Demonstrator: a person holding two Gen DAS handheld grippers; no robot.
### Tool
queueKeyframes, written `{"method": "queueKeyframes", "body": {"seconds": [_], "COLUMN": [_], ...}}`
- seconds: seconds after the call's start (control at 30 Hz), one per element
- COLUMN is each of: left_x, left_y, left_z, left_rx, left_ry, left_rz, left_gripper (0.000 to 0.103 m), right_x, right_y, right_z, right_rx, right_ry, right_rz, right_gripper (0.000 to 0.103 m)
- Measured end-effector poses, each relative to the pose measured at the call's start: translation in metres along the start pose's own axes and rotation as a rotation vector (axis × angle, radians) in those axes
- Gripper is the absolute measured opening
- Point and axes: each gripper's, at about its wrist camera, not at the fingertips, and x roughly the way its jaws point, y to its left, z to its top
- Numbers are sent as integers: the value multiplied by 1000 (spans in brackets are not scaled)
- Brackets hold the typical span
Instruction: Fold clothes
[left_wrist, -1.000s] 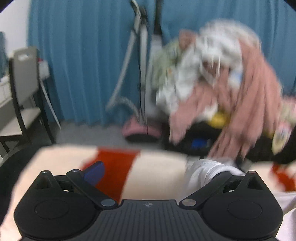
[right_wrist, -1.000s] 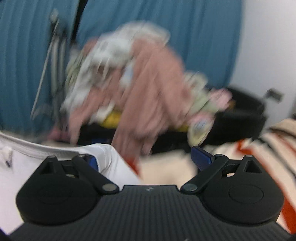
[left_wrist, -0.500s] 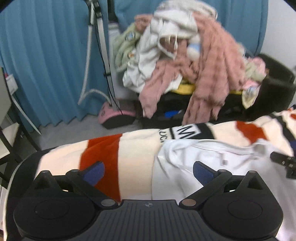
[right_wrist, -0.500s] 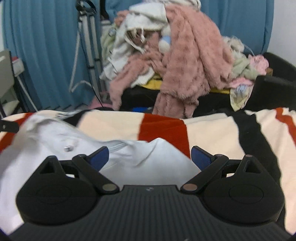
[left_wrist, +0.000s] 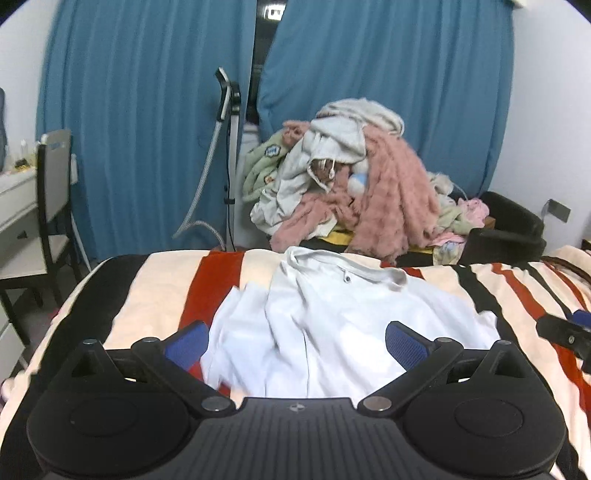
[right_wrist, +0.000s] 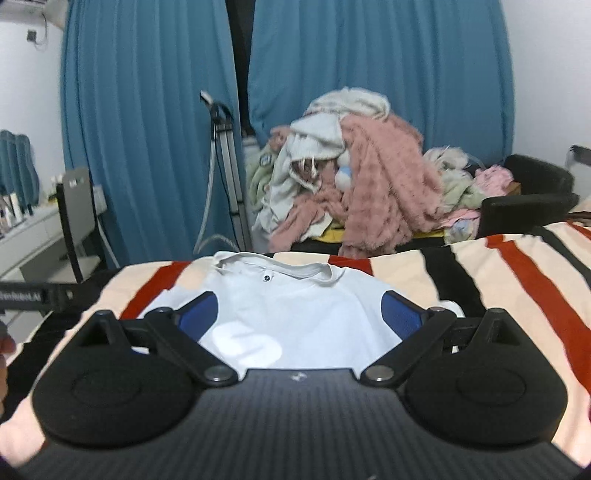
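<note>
Left hand-held gripper spread wide, right hand-held gripper closing — both empty above white shirt.

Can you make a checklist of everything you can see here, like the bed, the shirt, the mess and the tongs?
Surface: striped blanket on a bed, cream, red and black.
Job's things: white shirt lies spread on the blanket, collar at the far side, left part wrinkled.
Clutter: clothes pile on a black chair behind the bed.
Tongs: left tongs open, nothing held; right tongs wide apart and closing, pads not pressing the shirt.
Cables: hose hangs from a steamer stand.
Surroundings: blue curtains, desk chair, white walls.
</note>
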Motion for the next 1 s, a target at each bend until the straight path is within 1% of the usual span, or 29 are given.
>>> {"method": "queueKeyframes", "body": {"seconds": [0.03, 0.07, 0.13, 0.2, 0.23, 0.27, 0.3, 0.37, 0.47, 0.6, 0.63, 0.67, 0.7, 0.77, 0.83, 0.87, 0.9, 0.97, 1.0], "left_x": [-17, -33, -51, -58, -59, -56, -53, -41, -11, 49, 65, 82, 99, 131, 159, 171, 184, 208, 219], "left_y": [-3, -6, -10, -8, -7, -4, -1, 7, 29, 66, 74, 82, 89, 105, 118, 122, 125, 127, 128], "left_z": [-11, -22, -46, -71, -83, -91, -98, -106, -102, -93, -91, -89, -86, -78, -70, -66, -62, -54, -52], "left_rx": [4, 9, 19, 13, 8, -4, -23, -81, -237, -435, -456, -474, -485, -520, -552, -545, -535, -494, -482], "left_ry": [-27, -53, -85, -93, -90, -66, -44, -5, 59, 98, 104, 108, 108, 93, 58, 41, 28, 24, 27], "left_rz": [5, 7, -3, -22, -31, -37, -42, -52, -68, -64, -54, -39, -11, 38, 46, 39, 34, 36, 43], "left_gripper": [103, 103, 103, 103, 103, 102, 102, 102, 100, 96, 93, 91, 89, 88, 84, 82, 78, 71, 65], "right_x": [-16, -30, -55, -70, -76, -80, -84, -85, -72, -49, -44, -38, -31, -14, -1, 5, 10, 14, 17], "right_y": [3, 6, 10, 8, 6, 4, 2, -3, -8, -16, -19, -21, -24, -30, -39, -45, -51, -62, -67], "right_z": [-7, -14, -29, -43, -50, -57, -65, -80, -92, -103, -107, -111, -115, -122, -130, -133, -135, -136, -137], "right_rx": [-16, -37, -46, -20, -4, 13, 31, 55, 96, 180, 207, 227, 237, 248, 281, 304, 321, 343, 359], "right_ry": [-16, -30, -59, -86, -92, -101, -112, -106, -66, -8, 4, 11, 19, 39, 64, 78, 85, 74, 65], "right_rz": [-8, -20, -31, 10, 35, 49, 55, 68, 67, 54, 57, 58, 46, 11, -14, -23, -34, -87, -110], "right_gripper": [73, 70, 72, 72, 81, 86, 89, 89, 89, 89, 89, 89, 89, 89, 89, 89, 89, 89, 89]}}
